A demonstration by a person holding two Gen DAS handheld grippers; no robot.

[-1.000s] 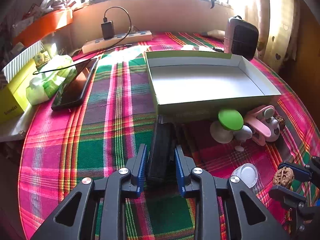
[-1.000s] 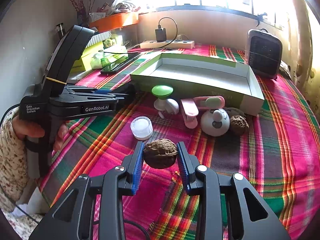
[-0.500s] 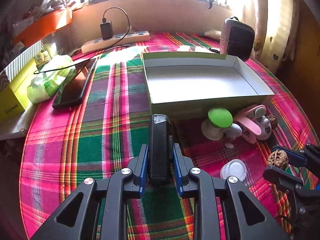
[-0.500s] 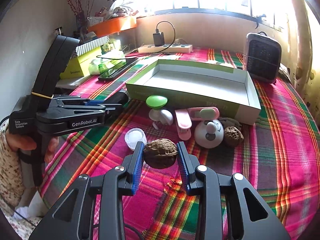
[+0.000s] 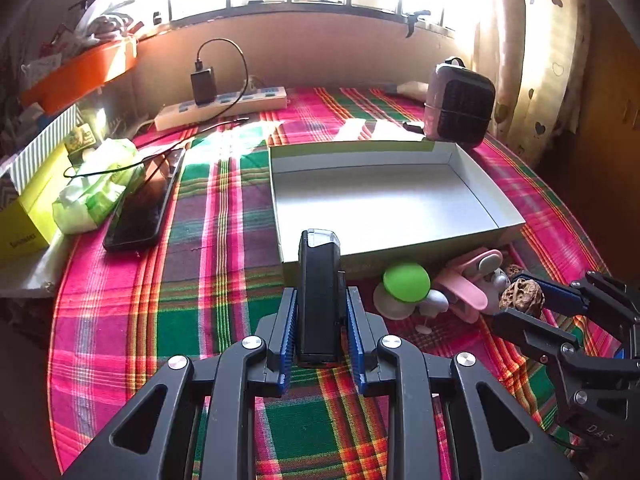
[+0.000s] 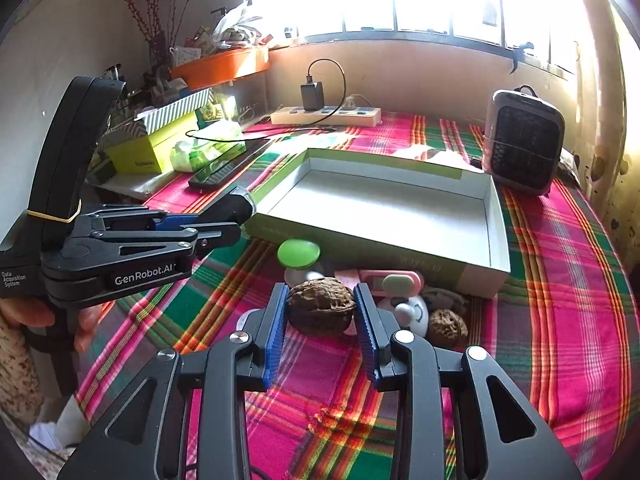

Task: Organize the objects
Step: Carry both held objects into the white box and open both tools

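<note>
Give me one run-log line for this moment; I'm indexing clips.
left claw: shut on black device | right claw: shut on walnut | box: empty | both lifted

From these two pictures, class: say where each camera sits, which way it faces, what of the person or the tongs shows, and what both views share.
Left wrist view: sits on the left tongs, faces the open box and window; shows its own fingers gripping a black device, plus the right tongs.
Right wrist view: sits on the right tongs gripping a walnut, faces the same way; shows the left tongs and a hand.
Shared: box, heater, power strip.
</note>
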